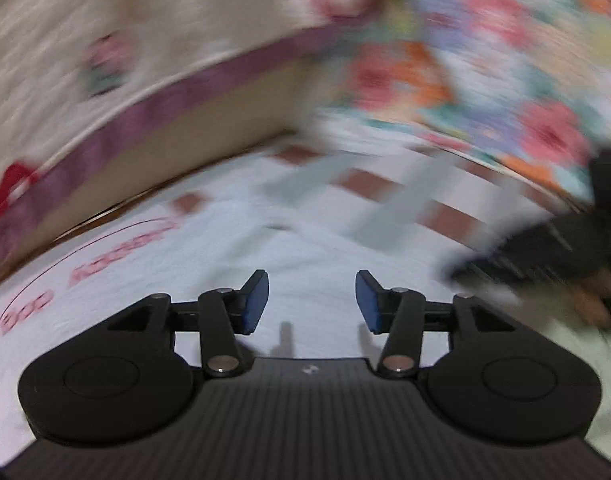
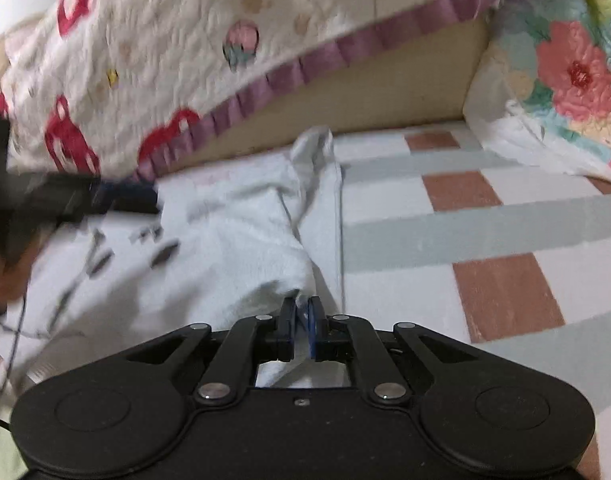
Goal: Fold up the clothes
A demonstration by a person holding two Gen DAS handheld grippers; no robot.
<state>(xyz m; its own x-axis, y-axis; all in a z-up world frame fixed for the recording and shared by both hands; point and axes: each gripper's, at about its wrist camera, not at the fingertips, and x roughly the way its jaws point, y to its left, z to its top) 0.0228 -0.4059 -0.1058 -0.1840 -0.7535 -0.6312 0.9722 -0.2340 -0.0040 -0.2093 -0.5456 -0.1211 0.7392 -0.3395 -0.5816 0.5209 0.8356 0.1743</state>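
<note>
Pinching a fold of the white garment point(image 2: 241, 240) between its blue pads, my right gripper point(image 2: 302, 328) has its jaws pressed together on the cloth, a sliver of fabric showing in the narrow gap. The garment lies rumpled on the checked bedsheet point(image 2: 485, 216), white with grey bands and brown squares, and a ridge of it runs from my fingers up toward the far edge of the bed. Dark markings sit on its left part, too blurred to read.

My left gripper point(image 1: 311, 304) hangs over the same garment point(image 1: 225, 248) with its jaws spread wide and nothing between the blue pads point(image 1: 255, 300). Below it the cloth is flat, with pink printing point(image 1: 117, 248) off to the left that I cannot make out. That view is smeared with motion.

From the right wrist view, the left gripper point(image 2: 85, 200) shows as a dark blur at the garment's far left. From the left wrist view, a hand point(image 1: 593, 300) on a dark handle appears at the right edge.

Behind the garment a white quilt point(image 2: 165, 52) with red motifs and a purple ruffled border point(image 2: 305, 68) drapes down over a beige surface point(image 2: 385, 96). A floral quilt point(image 2: 565, 64) is heaped at the right. No box, basket or other container is visible to me.
</note>
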